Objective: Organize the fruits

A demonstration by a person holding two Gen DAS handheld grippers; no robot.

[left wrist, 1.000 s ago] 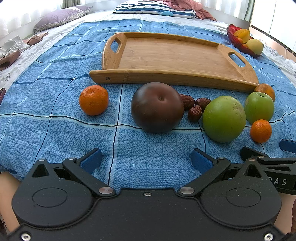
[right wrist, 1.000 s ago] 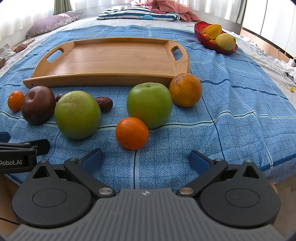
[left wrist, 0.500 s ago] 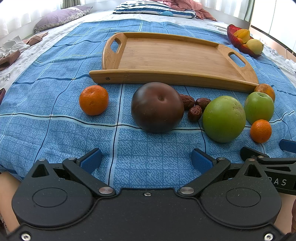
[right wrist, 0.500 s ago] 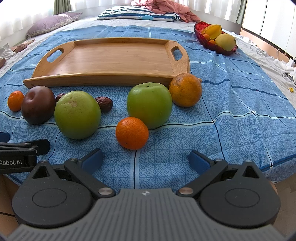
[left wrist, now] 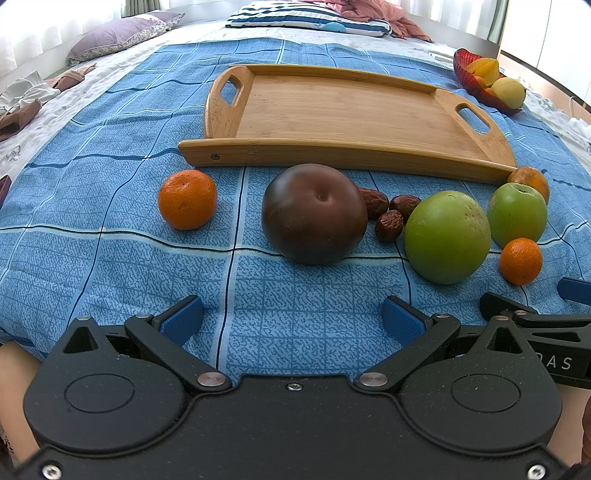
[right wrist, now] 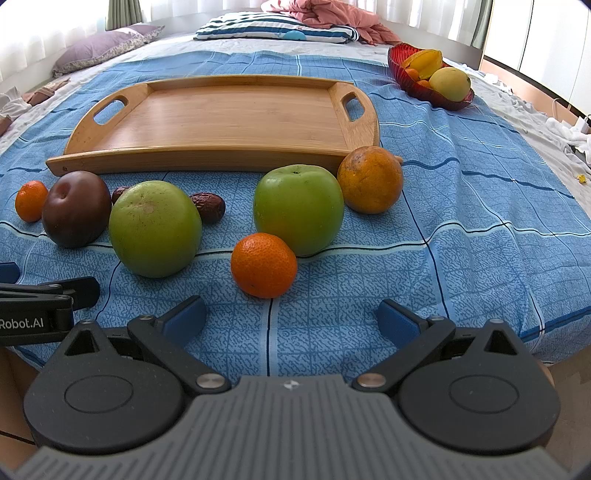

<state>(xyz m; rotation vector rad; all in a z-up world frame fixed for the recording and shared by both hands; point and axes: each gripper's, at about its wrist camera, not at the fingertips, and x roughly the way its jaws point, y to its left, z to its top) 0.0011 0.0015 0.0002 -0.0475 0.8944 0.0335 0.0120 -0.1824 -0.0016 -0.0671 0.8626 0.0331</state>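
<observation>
On the blue checked bedspread a row of fruit lies in front of an empty wooden tray [left wrist: 343, 110] [right wrist: 221, 114]. From the left: a small mandarin [left wrist: 187, 199], a dark plum [left wrist: 314, 213], three red dates [left wrist: 388, 214], a big green fruit [left wrist: 447, 236] [right wrist: 155, 229], a green apple [right wrist: 298, 209], a second mandarin [right wrist: 263, 265] and a dull orange [right wrist: 370, 179]. My left gripper [left wrist: 291, 319] is open, low at the bed's near edge, facing the plum. My right gripper [right wrist: 291, 318] is open just short of the second mandarin.
A red bowl [right wrist: 410, 79] with other fruit stands at the far right beside the tray. Pillows [left wrist: 306, 18] and a pink blanket lie at the head of the bed. Clothes sit on the far left. Each gripper's side shows in the other's view.
</observation>
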